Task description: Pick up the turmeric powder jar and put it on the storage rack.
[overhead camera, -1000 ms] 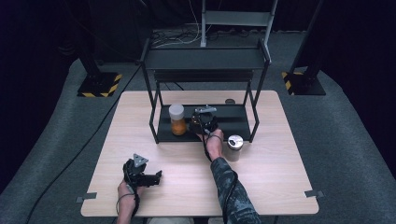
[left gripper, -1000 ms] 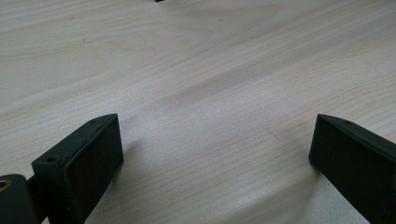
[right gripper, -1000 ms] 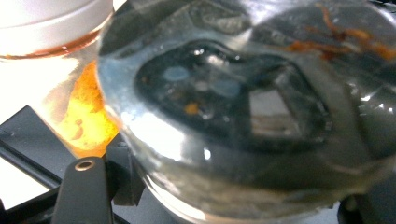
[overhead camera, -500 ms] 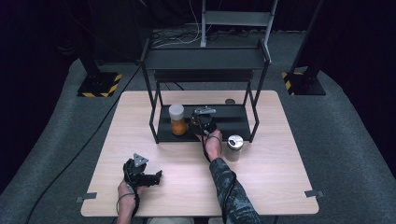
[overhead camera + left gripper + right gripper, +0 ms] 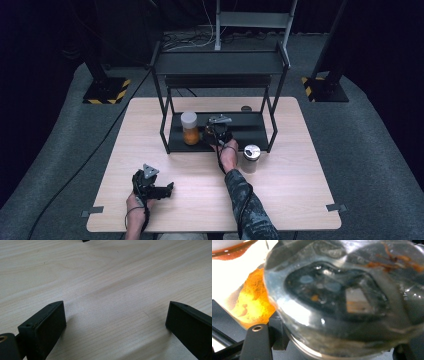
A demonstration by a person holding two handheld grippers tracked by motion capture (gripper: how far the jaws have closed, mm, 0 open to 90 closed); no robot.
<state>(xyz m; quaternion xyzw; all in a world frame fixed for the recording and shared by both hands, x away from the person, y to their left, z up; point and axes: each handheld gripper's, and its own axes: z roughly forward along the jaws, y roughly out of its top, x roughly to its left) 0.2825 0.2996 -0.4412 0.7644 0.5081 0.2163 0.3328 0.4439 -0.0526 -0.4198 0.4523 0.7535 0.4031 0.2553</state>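
A black two-tier rack (image 5: 220,62) stands at the back of the wooden table (image 5: 300,185). On its lower shelf stands a jar of orange powder (image 5: 189,129) with a white lid. Just right of it my right gripper (image 5: 218,131) reaches into the shelf. In the right gripper view the gripper (image 5: 332,346) is shut on a clear glass jar (image 5: 342,295), seen bottom-on, with the orange jar (image 5: 249,305) to its left. My left gripper (image 5: 159,189) rests on the table near the front edge. It (image 5: 113,312) is open, with bare wood between its jaws.
A jar with a silver lid (image 5: 251,157) stands on the table just in front of the rack's right leg, beside my right wrist. A small dark round thing (image 5: 246,108) lies behind the rack. Black stands with striped bases (image 5: 105,92) flank the table on the floor.
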